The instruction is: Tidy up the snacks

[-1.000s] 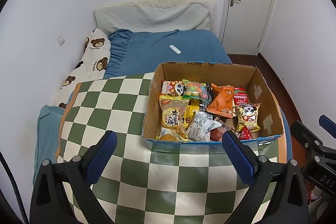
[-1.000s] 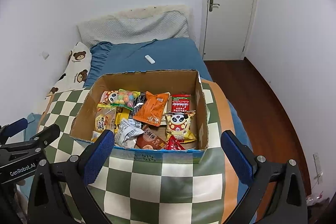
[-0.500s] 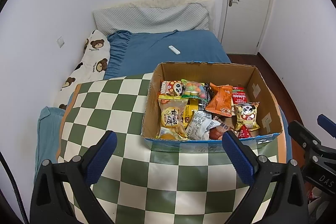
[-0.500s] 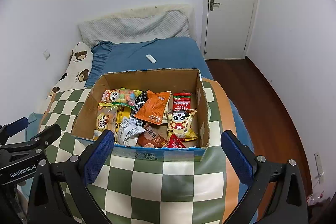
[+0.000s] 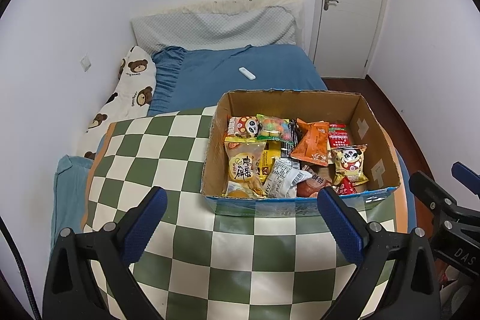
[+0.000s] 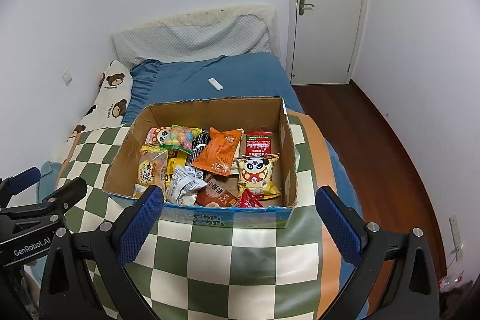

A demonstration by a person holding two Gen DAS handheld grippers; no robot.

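I hold both claws, left (image 5: pixel 240 218) and right (image 6: pixel 238 216), spread wide and empty above the checked cloth (image 5: pixel 168 146), short of the box (image 5: pixel 300 201) where the snacks (image 5: pixel 288 158) lie jumbled, presumably for a clear overview.

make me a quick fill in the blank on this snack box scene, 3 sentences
1. The snacks lie inside a ____ box.
2. The box stands on a green and white ____ cloth.
3. Both the left hand-held gripper and the right hand-held gripper are ____ and hold nothing.

Missing words: cardboard; checkered; open
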